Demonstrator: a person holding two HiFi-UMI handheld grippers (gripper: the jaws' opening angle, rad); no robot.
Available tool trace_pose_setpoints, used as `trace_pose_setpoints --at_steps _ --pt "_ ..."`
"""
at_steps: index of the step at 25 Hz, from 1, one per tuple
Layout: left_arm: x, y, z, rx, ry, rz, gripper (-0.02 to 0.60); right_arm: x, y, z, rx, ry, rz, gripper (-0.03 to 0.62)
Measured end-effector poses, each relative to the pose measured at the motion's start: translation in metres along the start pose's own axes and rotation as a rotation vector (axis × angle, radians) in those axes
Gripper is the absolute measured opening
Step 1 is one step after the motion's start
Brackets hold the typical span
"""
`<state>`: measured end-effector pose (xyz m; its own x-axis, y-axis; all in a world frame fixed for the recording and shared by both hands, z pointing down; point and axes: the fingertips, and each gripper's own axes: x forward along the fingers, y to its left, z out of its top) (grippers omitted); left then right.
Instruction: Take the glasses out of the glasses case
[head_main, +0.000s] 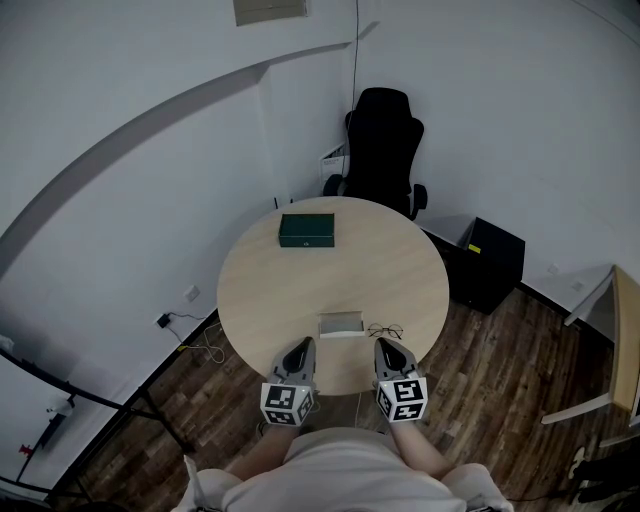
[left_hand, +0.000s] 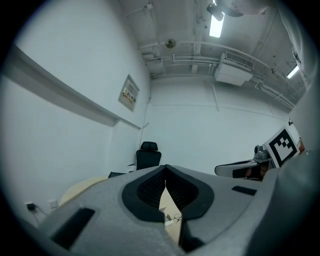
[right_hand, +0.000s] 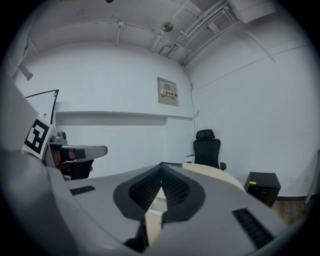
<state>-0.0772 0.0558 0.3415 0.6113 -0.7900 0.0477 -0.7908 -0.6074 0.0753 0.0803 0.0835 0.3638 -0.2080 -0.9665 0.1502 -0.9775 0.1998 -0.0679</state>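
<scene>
You hold both grippers at the near edge of the round table (head_main: 270, 290), side by side and apart from each other. Your left gripper (head_main: 302, 345) is clenched: in the left gripper view its 2 ribbed pads meet at the tips with nothing between them. Your right gripper (head_main: 386, 345) is clenched in the same way, tips together and empty.

The glasses (head_main: 385, 330) lie out on the tabletop, just beside the right end of the pale glasses case (head_main: 340, 324). They sit close ahead of your right gripper's tips, but the head view does not show whether the 2 touch. The case rests near the table's near edge, ahead of the gap between your 2 grippers. You cannot tell from here whether its lid is up.

A dark green box (head_main: 307, 230) sits at the far side of the table, well apart from the case. Beyond the table 1 black office chair (head_main: 380, 150) stands by the wall. To its right, 1 black cabinet (head_main: 492, 262) stands on the wood floor.
</scene>
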Motion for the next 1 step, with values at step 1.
trace_pose_setpoints --at_steps 1 --pt "-0.0006 -0.0009 0.0000 -0.001 0.002 -0.001 0.009 -0.0010 -0.0006 -0.0006 0.002 0.003 -0.001 0.012"
